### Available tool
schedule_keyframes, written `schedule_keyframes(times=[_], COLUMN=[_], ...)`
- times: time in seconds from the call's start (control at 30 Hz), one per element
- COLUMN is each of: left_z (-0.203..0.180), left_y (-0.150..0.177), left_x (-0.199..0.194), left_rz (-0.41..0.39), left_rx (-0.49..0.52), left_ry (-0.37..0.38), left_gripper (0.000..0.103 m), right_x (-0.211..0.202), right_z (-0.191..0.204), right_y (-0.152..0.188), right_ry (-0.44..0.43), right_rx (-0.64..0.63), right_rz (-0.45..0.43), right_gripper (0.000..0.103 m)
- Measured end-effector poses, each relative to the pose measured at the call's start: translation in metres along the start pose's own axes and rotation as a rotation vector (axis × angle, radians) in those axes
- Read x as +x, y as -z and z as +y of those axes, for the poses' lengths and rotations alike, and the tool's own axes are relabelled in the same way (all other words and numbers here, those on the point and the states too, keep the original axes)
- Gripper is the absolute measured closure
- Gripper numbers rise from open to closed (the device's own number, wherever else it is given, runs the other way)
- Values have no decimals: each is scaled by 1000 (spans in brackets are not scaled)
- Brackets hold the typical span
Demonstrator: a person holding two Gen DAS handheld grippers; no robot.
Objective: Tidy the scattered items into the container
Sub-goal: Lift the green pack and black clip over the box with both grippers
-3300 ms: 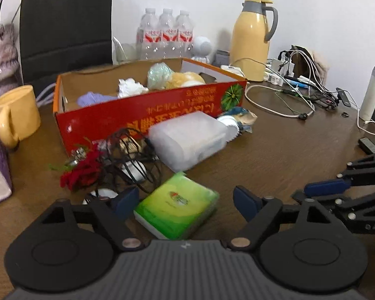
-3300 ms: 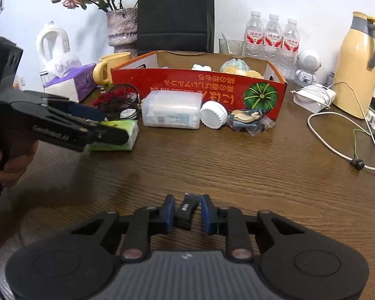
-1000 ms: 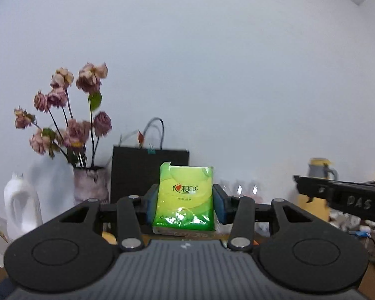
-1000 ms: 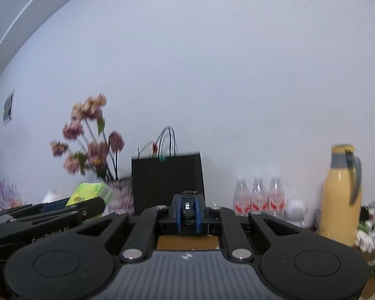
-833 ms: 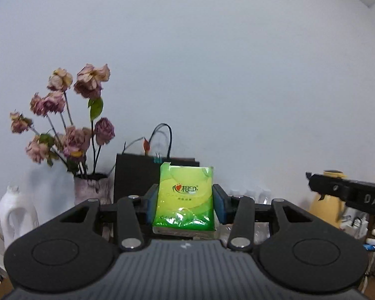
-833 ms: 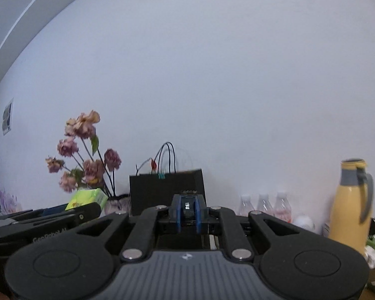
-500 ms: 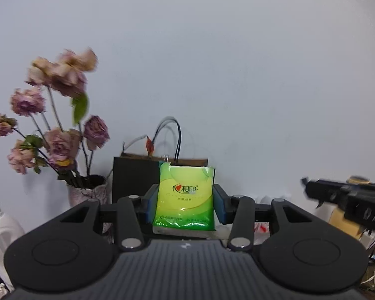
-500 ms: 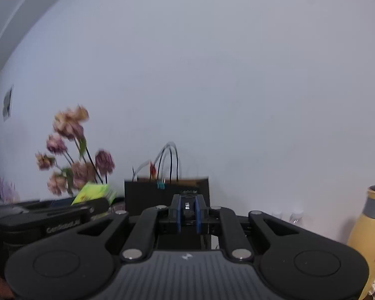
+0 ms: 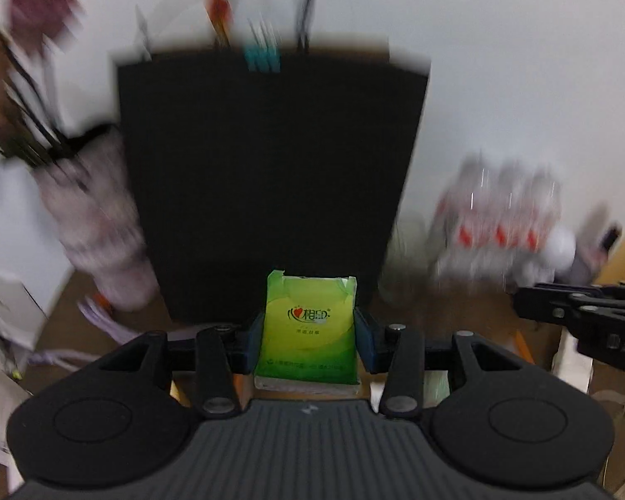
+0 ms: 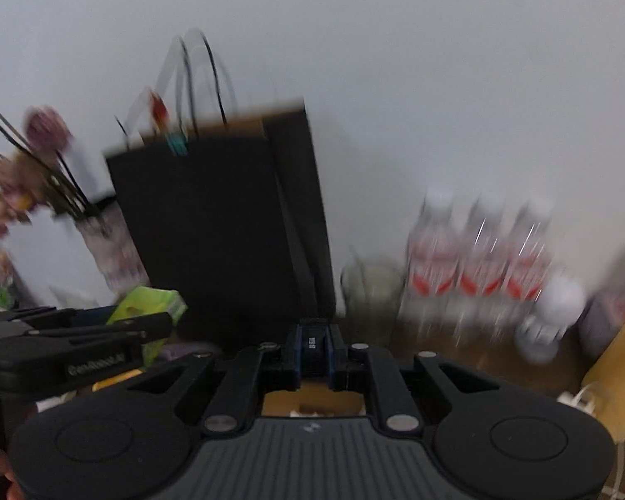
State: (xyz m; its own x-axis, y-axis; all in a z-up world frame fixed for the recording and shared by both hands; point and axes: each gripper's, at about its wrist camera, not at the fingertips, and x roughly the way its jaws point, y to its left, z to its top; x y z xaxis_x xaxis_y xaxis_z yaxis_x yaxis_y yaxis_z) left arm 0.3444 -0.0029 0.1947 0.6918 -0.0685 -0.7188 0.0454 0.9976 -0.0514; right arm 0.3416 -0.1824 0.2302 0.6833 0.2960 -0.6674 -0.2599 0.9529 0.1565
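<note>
One green tissue pack (image 9: 308,333), three water bottles (image 10: 479,250)

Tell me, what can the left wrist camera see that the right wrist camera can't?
Only the left wrist view shows the front of the green tissue pack, with its heart logo, clamped upright in the left gripper.

Only the right wrist view shows the small black thing pinched in the shut right gripper, plus a blurry glass.

Both show the black bag, the flowers, the water bottles and the white wall, all blurred.
</note>
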Motion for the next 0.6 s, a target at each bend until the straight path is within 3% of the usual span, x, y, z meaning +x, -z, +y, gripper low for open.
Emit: schedule_keyframes(times=[0.2, 0.43, 0.6], left_z=[-11, -4, 3], left_y=[23, 51, 63], left_x=[71, 123, 145], left_rz=[201, 311, 358], left_rx=[95, 80, 85], left_ry=[-40, -62, -78], left_gripper=[58, 58, 58], right_x=[72, 134, 164], right_z=[-4, -9, -8], right_y=[19, 53, 73], right_ry=[19, 6, 55], right_rx=[11, 35, 19], right_rz=[196, 331, 410], right_gripper=[93, 93, 93])
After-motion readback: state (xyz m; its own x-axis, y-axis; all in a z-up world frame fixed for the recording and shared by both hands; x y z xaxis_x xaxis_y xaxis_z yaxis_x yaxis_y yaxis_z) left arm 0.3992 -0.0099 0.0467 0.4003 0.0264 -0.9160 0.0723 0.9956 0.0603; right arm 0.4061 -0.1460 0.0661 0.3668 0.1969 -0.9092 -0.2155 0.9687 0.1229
